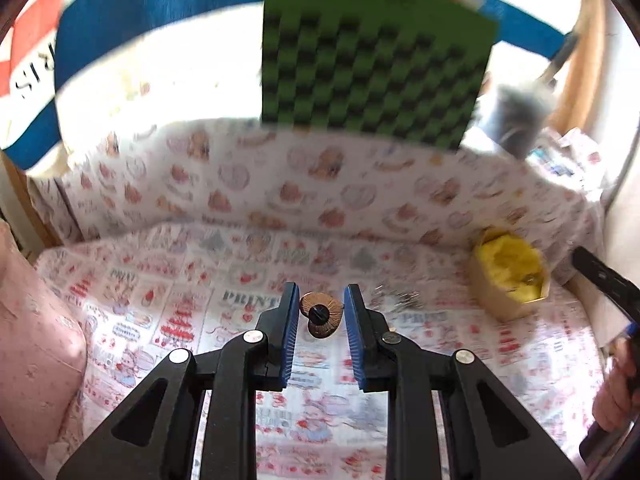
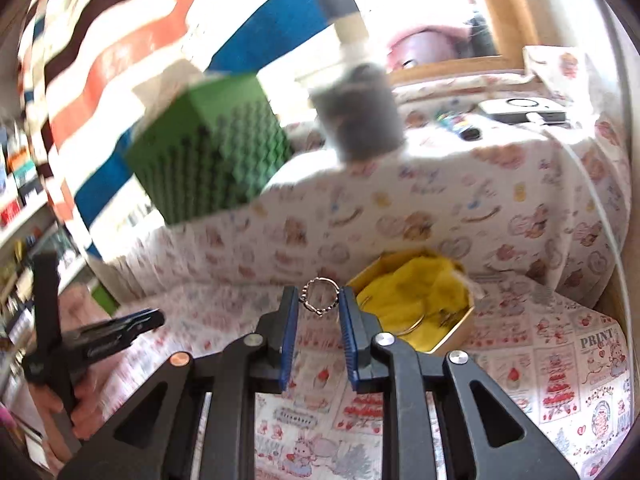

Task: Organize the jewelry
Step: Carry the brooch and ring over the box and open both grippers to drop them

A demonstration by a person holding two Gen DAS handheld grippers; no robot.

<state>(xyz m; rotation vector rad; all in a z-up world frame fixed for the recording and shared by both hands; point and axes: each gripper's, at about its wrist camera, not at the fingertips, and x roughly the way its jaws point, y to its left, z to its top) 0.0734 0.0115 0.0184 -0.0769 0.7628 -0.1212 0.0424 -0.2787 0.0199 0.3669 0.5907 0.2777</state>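
Observation:
In the left wrist view my left gripper (image 1: 321,306) holds a round copper-coloured earring pair (image 1: 321,315) with a black centre between its blue pads. A silver chain (image 1: 396,300) lies blurred on the cloth to its right. In the right wrist view my right gripper (image 2: 319,300) is shut on a silver beaded ring bracelet (image 2: 320,294), lifted just left of the gold box (image 2: 460,330) lined with yellow cloth, which holds a gold hoop (image 2: 414,326). The box also shows in the left wrist view (image 1: 508,280), at the right.
A patterned cloth (image 1: 280,360) covers the surface and the raised back. A green foam block (image 1: 372,64) and a grey cup (image 2: 356,116) stand behind. A pink cushion (image 1: 36,340) lies at left. The other gripper shows at each view's edge (image 2: 100,336).

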